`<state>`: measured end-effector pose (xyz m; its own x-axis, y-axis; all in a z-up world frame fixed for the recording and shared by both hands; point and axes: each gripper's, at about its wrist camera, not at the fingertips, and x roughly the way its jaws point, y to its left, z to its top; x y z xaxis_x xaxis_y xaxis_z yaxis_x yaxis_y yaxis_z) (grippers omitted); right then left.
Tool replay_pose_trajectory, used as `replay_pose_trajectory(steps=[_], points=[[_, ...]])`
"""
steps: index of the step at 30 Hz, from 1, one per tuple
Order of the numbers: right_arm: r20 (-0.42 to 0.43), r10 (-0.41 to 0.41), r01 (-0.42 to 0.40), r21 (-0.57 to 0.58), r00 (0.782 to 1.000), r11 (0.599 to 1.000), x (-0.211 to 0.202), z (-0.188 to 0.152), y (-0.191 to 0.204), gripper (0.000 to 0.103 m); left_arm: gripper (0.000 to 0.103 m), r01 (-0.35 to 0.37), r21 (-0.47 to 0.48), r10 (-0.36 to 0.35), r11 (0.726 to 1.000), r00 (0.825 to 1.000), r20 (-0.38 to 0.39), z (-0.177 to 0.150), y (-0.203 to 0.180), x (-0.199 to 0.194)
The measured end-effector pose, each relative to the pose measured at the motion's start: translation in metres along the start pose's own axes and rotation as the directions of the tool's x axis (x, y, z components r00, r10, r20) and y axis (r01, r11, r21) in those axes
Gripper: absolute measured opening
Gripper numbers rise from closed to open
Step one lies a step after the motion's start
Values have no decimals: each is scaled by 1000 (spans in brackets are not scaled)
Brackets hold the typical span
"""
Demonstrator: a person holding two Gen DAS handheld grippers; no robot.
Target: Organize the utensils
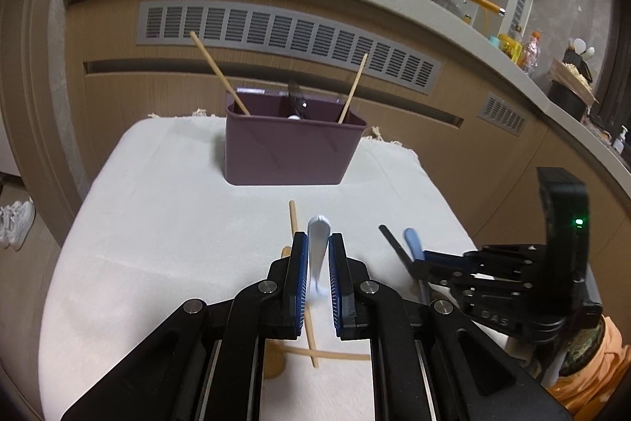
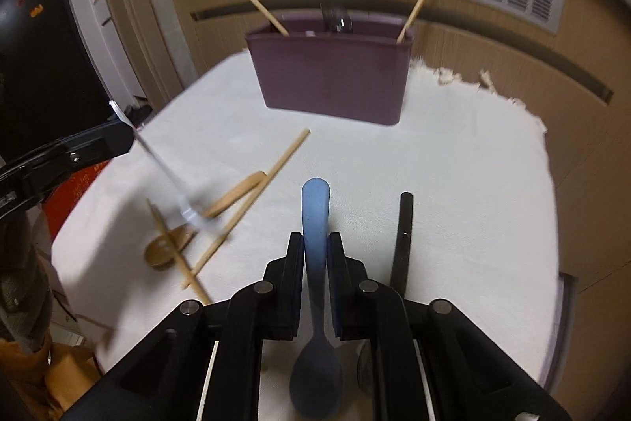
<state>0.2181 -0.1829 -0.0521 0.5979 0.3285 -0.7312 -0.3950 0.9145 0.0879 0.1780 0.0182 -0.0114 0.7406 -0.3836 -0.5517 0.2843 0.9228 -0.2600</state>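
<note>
Both fingers clamp spoons — left (image 1: 318,255) white (image 1: 318,243), right (image 2: 315,255) blue (image 2: 315,223) — over a white cloth (image 1: 157,223) beside wooden cabinets (image 1: 394,97).

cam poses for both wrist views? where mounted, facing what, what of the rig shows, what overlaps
Left wrist: on the left gripper, facing along its fingers toward the purple bin; its jaws clamp a white utensil; the right gripper shows at right.
Right wrist: on the right gripper, facing the same bin; its jaws clamp a blue spoon; the left gripper shows at left, blurred.
Shared: bin, white cloth, wooden chopsticks, black utensil, wall vent.
</note>
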Motion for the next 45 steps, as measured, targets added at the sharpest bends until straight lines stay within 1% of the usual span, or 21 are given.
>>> replay_pose_trajectory(steps=[4,9,15,17,19,21,22,23,26,27,28,31,33,36,37,39,40,41,43,44,45], points=[[49,17,-16,-10,999,1000,-26,-7,5,12,11,-8,14,7,1000,999,31,1,-10,-19],[115,30,-27,-21,993,999,-52,-4,9,12,11,-23,42,20,999,997,74,8,-22,-37],[201,33,-26,-39,979,999,-80,14,9,11,11,-41,81,31,996,992,125,24,-34,-49],[220,30,-20,-46,975,999,-86,24,9,11,11,-46,92,33,995,990,138,32,-36,-51],[257,9,6,-61,966,998,-97,42,7,11,11,-51,111,32,993,986,163,48,-38,-54],[311,-14,40,-78,950,996,-112,63,7,11,11,-65,136,36,989,978,208,66,-41,-59],[345,-24,57,-85,938,995,-120,76,6,11,11,-74,151,37,986,972,233,77,-43,-62],[372,-30,68,-89,928,994,-127,86,6,11,10,-86,170,38,982,963,266,92,-45,-64],[466,-52,109,-95,883,989,-145,130,3,11,11,-99,186,32,978,941,336,128,-44,-64],[481,-57,118,-97,875,988,-147,140,2,11,11,-105,188,32,977,934,356,137,-44,-63],[501,-63,128,-96,863,987,-148,154,1,11,10,-116,191,34,975,922,386,150,-42,-61],[526,-82,154,-94,846,984,-140,189,-4,12,11,-143,190,46,971,897,440,183,-36,-49],[534,-95,164,-84,840,983,-128,209,-8,12,10,-145,183,49,972,892,449,203,-30,-36],[517,-104,165,-74,849,984,-98,231,-16,11,11,-162,174,73,971,899,433,225,-20,-8],[504,-104,159,-67,857,985,-86,235,-19,11,11,-162,159,83,974,906,415,229,-12,4],[480,-90,135,-60,872,989,-70,236,-24,11,11,-134,137,76,981,928,366,228,1,21],[471,-83,127,-61,878,990,-63,233,-26,11,11,-110,128,63,986,944,325,223,9,32],[462,-81,123,-62,883,990,-58,229,-27,11,11,-100,126,60,987,955,290,216,16,42],[444,-70,112,-68,893,991,-51,222,-28,11,12,-99,125,67,987,969,237,199,25,56],[434,-66,107,-71,899,992,-49,217,-29,11,12,-95,117,71,989,978,194,186,33,66],[422,-62,103,-74,905,992,-47,209,-29,11,12,-91,106,73,990,984,165,177,39,72]])
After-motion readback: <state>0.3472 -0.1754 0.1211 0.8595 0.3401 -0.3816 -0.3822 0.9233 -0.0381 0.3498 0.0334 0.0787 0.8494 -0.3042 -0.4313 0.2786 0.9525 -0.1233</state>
